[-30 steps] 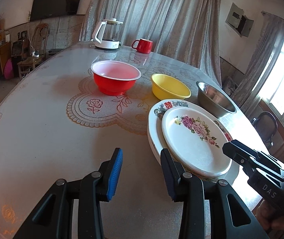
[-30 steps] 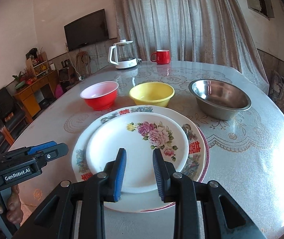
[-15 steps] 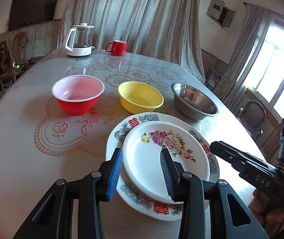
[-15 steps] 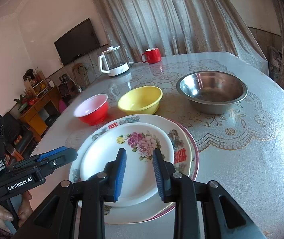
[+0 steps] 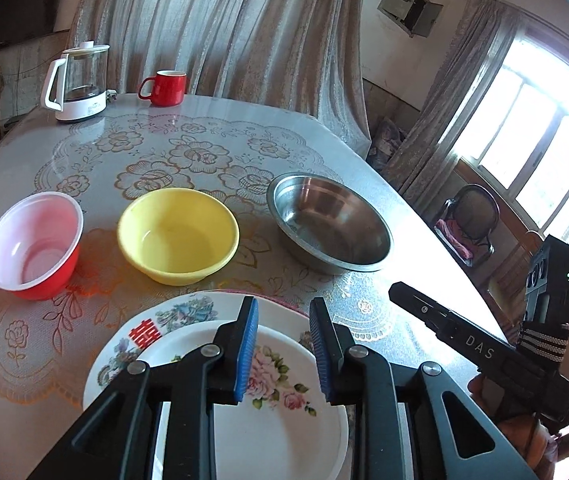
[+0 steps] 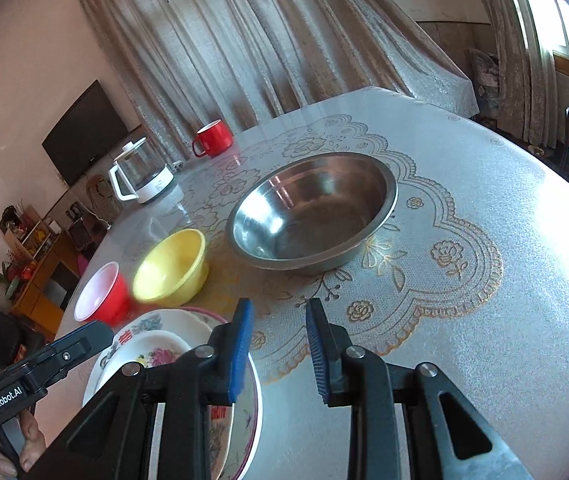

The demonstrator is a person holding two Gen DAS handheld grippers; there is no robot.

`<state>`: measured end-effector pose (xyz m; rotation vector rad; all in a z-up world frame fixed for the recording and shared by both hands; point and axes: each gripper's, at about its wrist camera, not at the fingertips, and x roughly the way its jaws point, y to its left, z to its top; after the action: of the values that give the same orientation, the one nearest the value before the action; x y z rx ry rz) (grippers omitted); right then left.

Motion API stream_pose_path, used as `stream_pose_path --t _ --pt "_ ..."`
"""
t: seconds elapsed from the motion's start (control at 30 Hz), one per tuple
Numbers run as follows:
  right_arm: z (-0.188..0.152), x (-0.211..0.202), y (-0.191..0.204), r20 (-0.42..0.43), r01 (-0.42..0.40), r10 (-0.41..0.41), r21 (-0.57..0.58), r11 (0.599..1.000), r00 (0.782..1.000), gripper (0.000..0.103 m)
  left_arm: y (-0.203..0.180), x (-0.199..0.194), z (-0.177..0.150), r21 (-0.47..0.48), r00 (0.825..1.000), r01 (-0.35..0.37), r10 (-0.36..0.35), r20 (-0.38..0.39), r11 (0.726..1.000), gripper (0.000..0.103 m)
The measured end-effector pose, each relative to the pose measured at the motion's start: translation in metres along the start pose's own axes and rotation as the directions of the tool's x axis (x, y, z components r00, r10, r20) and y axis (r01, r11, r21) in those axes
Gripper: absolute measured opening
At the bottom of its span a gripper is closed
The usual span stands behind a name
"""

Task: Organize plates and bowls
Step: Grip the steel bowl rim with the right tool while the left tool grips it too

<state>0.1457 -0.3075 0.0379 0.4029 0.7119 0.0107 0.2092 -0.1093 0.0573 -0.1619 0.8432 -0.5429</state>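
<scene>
Hovering over stacked plates (image 5: 268, 432), left tongs (image 5: 283, 354) apart, right tongs (image 6: 277, 350) apart beside them

We see three bowls in a row on the table (image 5: 24, 360). The plastic bowl (image 5: 34, 246) is on the left, the middle bowl (image 5: 178, 236) is next to it, and the metal bowl (image 5: 328, 228) is on the right. In front of them a small plate (image 5: 268, 420) lies on a big plate (image 5: 164, 320). Far behind stand a kettle (image 5: 78, 82) and, to its right, a mug (image 5: 166, 88).
</scene>
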Motion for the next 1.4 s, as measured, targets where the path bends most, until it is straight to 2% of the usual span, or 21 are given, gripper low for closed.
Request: stream_pose_path --t 0.27,0.5,0.73,0.9,1.17,1.4 --pt "0.031 0.021 -0.031 0.013 0.049 -0.051 0.091 0.995 0.999 0.027 -0.013 0.055 0.037 -0.046 0.998 0.028 -0.030 -0.062 0.999 0.027" --pt "0.044 0.038 -0.052 0.006 0.075 -0.077 0.130 0.989 0.997 0.027 -0.013 0.097 0.048 -0.090 0.992 0.023 -0.034 -0.125 0.996 0.026" --pt "0.053 0.060 -0.066 -0.023 0.087 -0.085 0.160 0.983 0.996 0.027 -0.004 0.123 0.061 -0.159 0.988 0.011 -0.036 -0.152 0.987 0.025" --pt "0.052 0.065 -0.061 -0.024 0.085 -0.083 0.133 0.987 0.996 0.022 -0.005 0.128 0.060 -0.135 0.988 -0.007 -0.014 -0.154 0.991 0.025" --pt "0.047 0.050 -0.064 -0.029 0.060 -0.057 0.149 0.987 0.998 0.022 -0.009 0.119 0.048 -0.134 0.986 0.043 -0.064 -0.152 0.990 0.022" --pt "0.029 0.029 -0.064 -0.039 0.046 -0.040 0.150 0.988 0.998 0.022 -0.018 0.099 0.028 -0.112 0.985 0.052 -0.070 -0.159 0.992 0.023"
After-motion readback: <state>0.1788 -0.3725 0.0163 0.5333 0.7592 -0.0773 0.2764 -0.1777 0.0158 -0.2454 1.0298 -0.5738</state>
